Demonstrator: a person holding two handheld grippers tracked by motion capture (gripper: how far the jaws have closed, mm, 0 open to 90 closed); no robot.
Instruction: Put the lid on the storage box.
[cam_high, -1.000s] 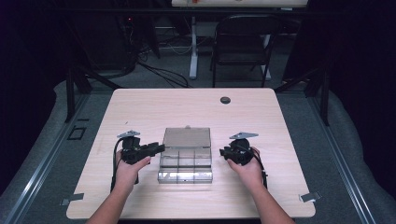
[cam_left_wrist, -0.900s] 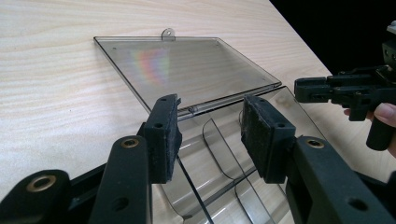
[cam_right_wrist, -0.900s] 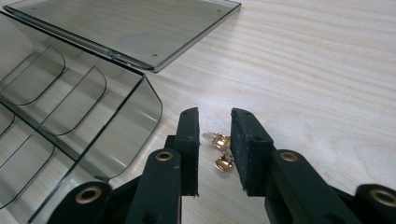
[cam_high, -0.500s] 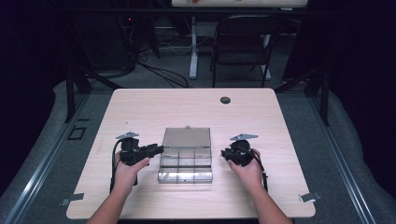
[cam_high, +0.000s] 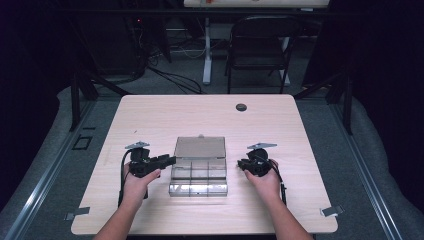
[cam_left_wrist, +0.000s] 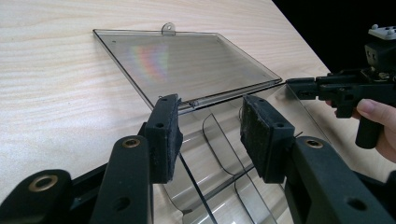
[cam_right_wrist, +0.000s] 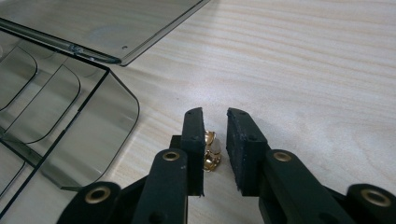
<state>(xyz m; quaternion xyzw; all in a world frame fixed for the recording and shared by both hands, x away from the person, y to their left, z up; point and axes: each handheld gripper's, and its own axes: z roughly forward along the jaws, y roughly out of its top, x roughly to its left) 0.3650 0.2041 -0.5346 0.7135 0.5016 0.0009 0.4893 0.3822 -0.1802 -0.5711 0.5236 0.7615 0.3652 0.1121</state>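
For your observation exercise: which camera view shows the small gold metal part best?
The right gripper view shows the gold part best: it lies close up on the table, between the right tool's jaws, which have just been closing. In the high view that tool is far off and the part is too small to tell.

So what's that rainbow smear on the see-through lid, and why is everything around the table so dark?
In the left gripper view, the rainbow patch is light glare on the open clear lid. In the high view, light falls on the table while the surroundings stay dim. In the right gripper view, the gold piece between the jaws glints.
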